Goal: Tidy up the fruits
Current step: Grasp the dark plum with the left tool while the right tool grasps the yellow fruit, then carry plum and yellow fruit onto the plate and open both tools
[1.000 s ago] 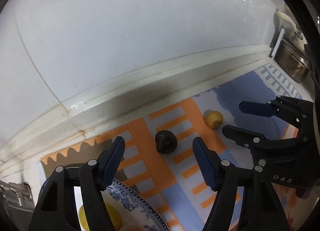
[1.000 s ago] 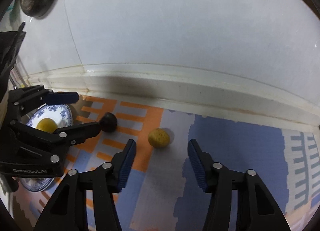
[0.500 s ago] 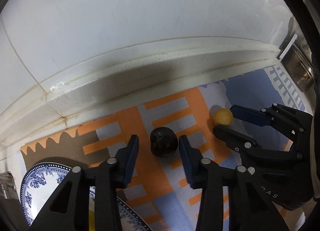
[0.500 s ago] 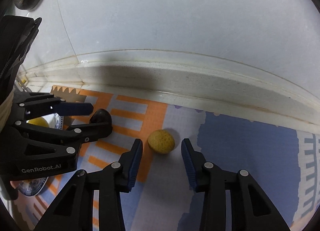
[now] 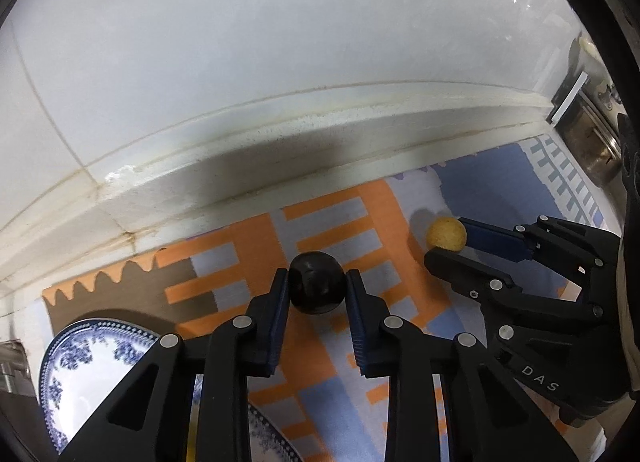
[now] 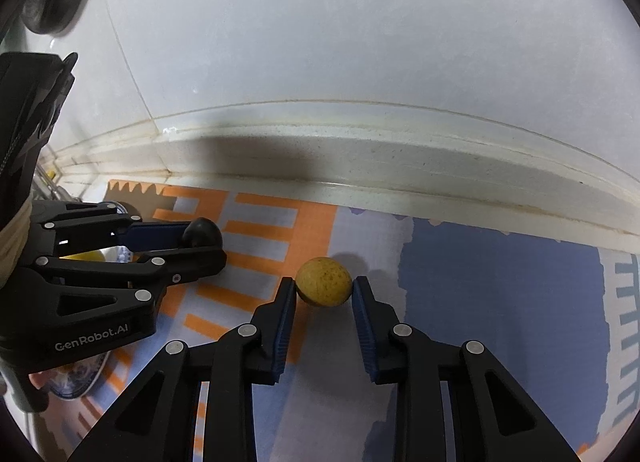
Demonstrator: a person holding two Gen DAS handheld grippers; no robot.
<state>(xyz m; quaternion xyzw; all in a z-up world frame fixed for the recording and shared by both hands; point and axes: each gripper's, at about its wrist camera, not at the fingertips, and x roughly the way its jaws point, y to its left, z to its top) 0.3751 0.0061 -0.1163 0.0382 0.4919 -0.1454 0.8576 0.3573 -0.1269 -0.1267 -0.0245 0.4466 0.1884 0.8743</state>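
A dark round fruit (image 5: 317, 283) lies on the patterned mat, and my left gripper (image 5: 317, 282) is shut on it with both pads touching its sides. It also shows in the right wrist view (image 6: 202, 233) between the left gripper's (image 6: 200, 240) fingertips. A small yellow round fruit (image 6: 324, 281) lies on the mat further right, and my right gripper (image 6: 324, 287) is shut on it. The same fruit shows in the left wrist view (image 5: 446, 233) between the right gripper's (image 5: 450, 240) fingers. A blue-and-white plate (image 5: 92, 358) sits at lower left with a yellow fruit (image 6: 82, 256) on it.
The orange, blue and lilac mat (image 5: 328, 218) lies against a white raised ledge (image 5: 280, 154) below a white tiled wall. Metal pots (image 5: 588, 142) stand at the far right end of the counter.
Both grippers moved forward and closed: the left one onto the dark fruit, the right one onto the yellow fruit. One second ago both were wide open and further back.
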